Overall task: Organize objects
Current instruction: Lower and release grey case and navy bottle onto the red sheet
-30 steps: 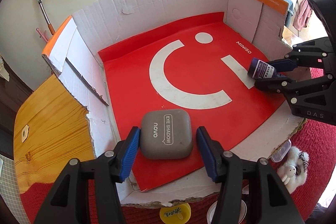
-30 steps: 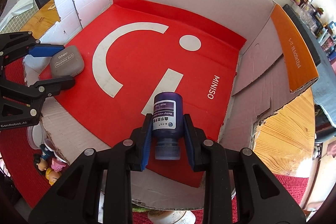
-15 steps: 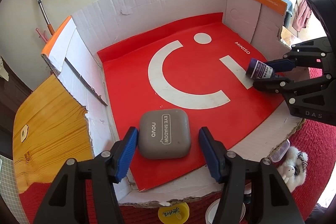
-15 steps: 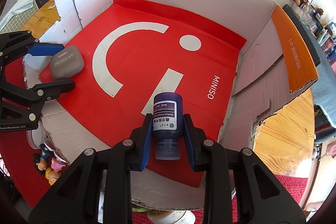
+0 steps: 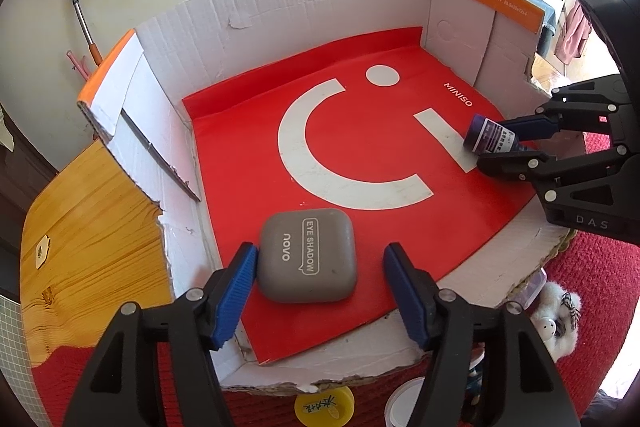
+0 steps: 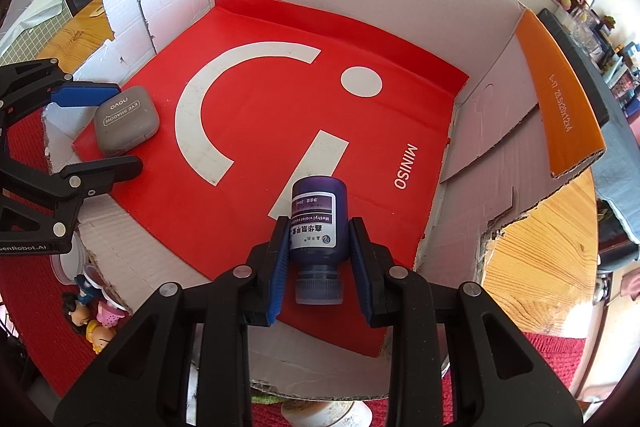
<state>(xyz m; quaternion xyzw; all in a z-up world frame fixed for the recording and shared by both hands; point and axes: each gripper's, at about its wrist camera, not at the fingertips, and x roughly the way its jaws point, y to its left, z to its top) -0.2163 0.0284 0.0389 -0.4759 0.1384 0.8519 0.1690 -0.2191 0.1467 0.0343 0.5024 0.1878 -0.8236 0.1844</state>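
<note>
**Two items in the red-lined box**

A white cardboard box (image 5: 304, 3) with a red paper liner (image 5: 248, 155) sits on a wooden table (image 5: 80, 227). The left gripper (image 5: 320, 291), jaws just widening, straddles the grey square eyeshadow case (image 5: 306, 255), seemingly released. The right gripper (image 6: 320, 259) clamps a purple labelled bottle (image 6: 318, 223) lying on the liner

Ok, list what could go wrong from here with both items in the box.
1. The purple bottle lies on its side between the right gripper jaws; once let go, it may roll across the red liner.
2. The left gripper jaws have just been opening around the eyeshadow case; one blue pad looks close against its edge, so pulling back could drag it.
</note>
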